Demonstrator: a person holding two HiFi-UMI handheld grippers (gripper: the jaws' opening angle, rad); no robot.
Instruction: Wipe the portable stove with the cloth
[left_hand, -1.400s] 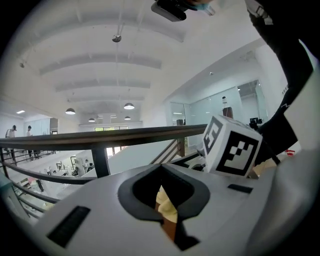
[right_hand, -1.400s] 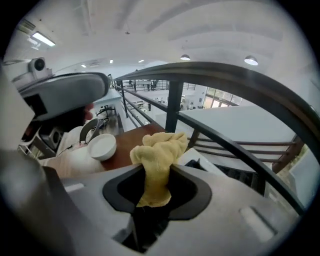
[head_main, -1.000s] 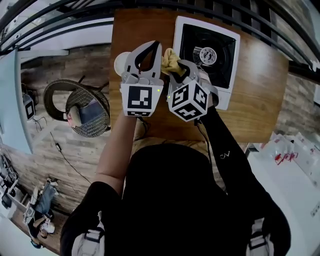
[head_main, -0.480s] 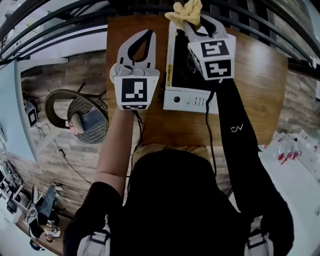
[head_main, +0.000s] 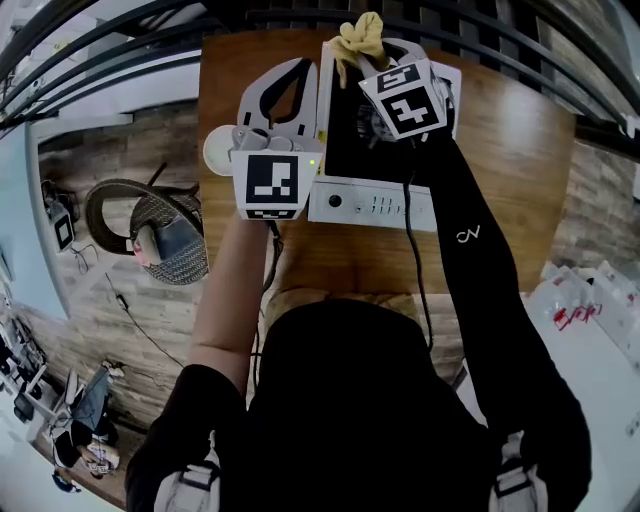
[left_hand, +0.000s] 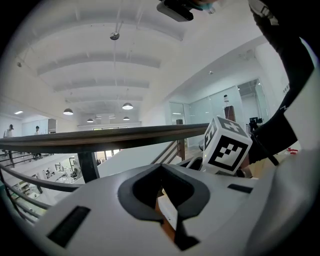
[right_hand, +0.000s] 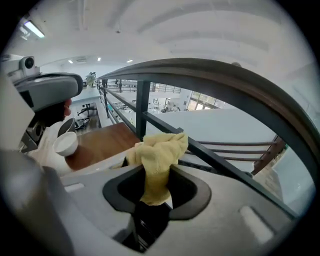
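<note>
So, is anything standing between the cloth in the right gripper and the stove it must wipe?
Nothing visible. The right gripper holds the cloth at the portable stove's far edge; the left gripper is by its left edge, out of the way.

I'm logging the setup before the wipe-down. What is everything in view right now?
portable stove: one, white body with black top, on the table
cloth: one, yellow, bunched above the stove's far edge
bowl: one, white, on the table left of the stove
table: one, brown wood, next to the railing
railing: one, dark, beyond the table
wicker chair: one, dark, on the floor left of the table
left gripper: one, grey, shut, by the stove's left edge
right gripper: one, grey, shut on the cloth
</note>
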